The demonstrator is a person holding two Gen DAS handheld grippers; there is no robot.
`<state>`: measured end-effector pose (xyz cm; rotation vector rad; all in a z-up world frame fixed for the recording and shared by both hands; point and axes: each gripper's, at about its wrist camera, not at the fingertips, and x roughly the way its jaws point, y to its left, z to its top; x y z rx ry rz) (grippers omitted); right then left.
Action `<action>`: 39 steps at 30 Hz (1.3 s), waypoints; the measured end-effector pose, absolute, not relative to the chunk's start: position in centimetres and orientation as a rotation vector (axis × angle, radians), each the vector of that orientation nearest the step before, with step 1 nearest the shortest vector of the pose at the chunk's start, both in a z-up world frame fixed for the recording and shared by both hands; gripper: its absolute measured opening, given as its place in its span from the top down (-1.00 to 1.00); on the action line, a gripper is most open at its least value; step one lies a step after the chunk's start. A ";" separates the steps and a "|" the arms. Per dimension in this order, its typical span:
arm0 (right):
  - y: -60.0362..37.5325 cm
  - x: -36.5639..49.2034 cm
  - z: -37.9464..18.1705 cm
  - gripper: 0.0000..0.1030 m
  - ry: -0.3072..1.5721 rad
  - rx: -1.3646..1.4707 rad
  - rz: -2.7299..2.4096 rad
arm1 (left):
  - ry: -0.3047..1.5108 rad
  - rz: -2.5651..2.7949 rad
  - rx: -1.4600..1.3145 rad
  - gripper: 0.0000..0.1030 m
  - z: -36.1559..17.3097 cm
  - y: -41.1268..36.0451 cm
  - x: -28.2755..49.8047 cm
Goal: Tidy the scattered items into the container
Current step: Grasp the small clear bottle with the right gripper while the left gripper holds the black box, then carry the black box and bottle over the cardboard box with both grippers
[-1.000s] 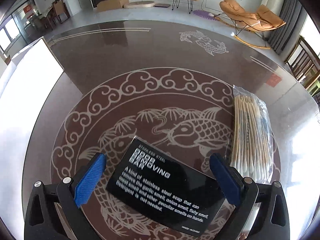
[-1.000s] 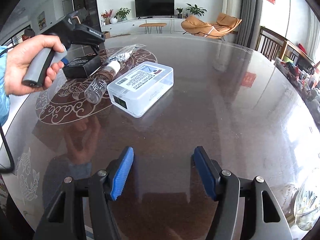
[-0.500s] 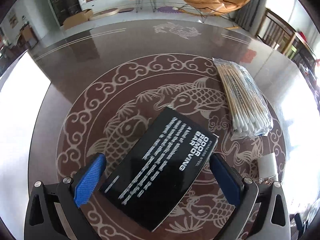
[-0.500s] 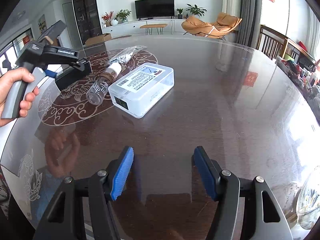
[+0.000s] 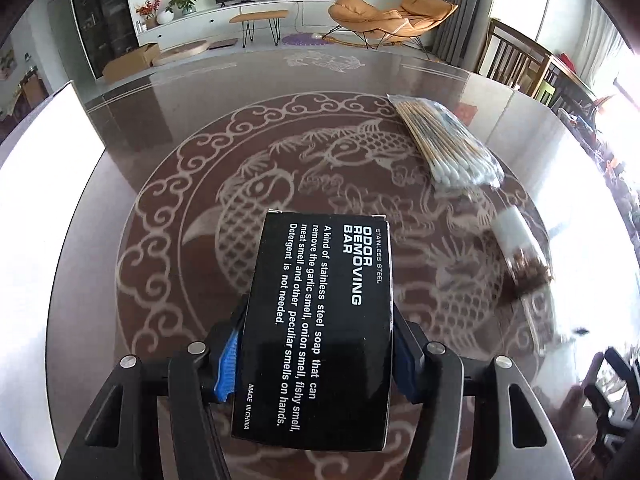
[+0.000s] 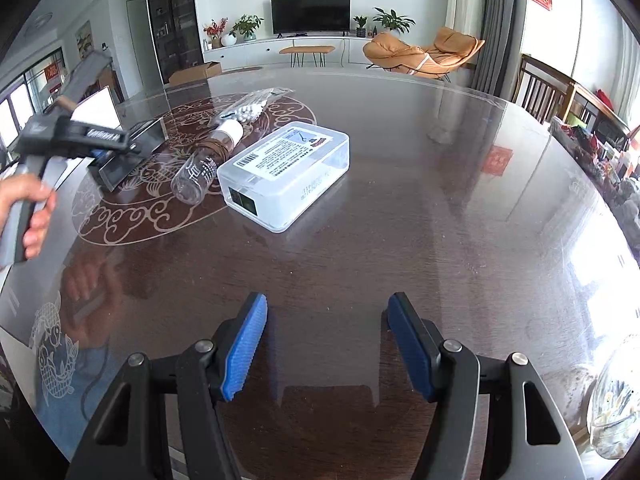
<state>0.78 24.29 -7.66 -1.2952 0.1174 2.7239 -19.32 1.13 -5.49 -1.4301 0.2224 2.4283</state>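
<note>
From the left wrist view, the left gripper (image 5: 316, 354) has the black box (image 5: 320, 320) between its blue pads, and the jaws are closing in on the long sides of the box. The pads look like they touch it now, so I think this is the grab that comes before a lift. The box lies flat on the brown table (image 5: 120, 120), right on the fish drawing. Far to the right lies a bag of cotton swabs (image 5: 448, 144), and near it a small bottle (image 5: 520, 248) that looks blurry. From the right wrist view, the right gripper (image 6: 326, 346) hangs over a bare part of the table with its jaws wide and nothing between them. It seems to wait for its turn. Farther off sits the clear container (image 6: 288, 172) with its lid on, well apart from this gripper. The bottle lies just left of the container. A hand (image 6: 28, 208) at the far left holds the other gripper over the black box.
</note>
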 end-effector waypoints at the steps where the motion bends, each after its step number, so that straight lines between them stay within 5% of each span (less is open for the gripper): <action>1: 24.6 1.1 -7.5 -0.25 0.165 -1.284 2.742 | 0.233 2.434 -1.421 -0.16 -5.5 0.7 -17.9; 5: 24.7 1.9 -3.9 -0.25 0.359 -1.112 2.880 | 0.243 2.471 -1.405 -0.15 -5.6 -1.4 -13.0; 10: 18.7 -5.9 0.3 -0.25 0.091 -1.149 3.080 | 0.189 2.512 -1.414 -0.15 -5.3 -2.6 -11.1; 19: 16.5 -15.3 -5.8 -0.25 -0.038 -1.524 2.790 | 0.173 2.549 -1.412 -0.15 -5.4 -3.6 -10.6; 22: 16.0 -15.1 -6.6 -0.12 -0.140 -1.527 2.762 | 0.179 2.555 -1.399 -0.14 -5.5 -3.5 -10.5; 23: 15.6 -14.7 -6.7 0.36 -0.180 -1.528 2.762 | 0.176 2.548 -1.398 -0.13 -5.5 -3.6 -10.4; 30: 16.2 -7.1 -4.8 0.38 0.149 -1.490 2.883 | 0.096 2.527 -1.385 -0.13 -4.3 -5.5 -6.7; 39: 13.0 -0.8 -2.8 0.38 0.246 -1.490 2.993 | -0.005 2.519 -1.331 -0.13 -0.8 -7.5 -4.5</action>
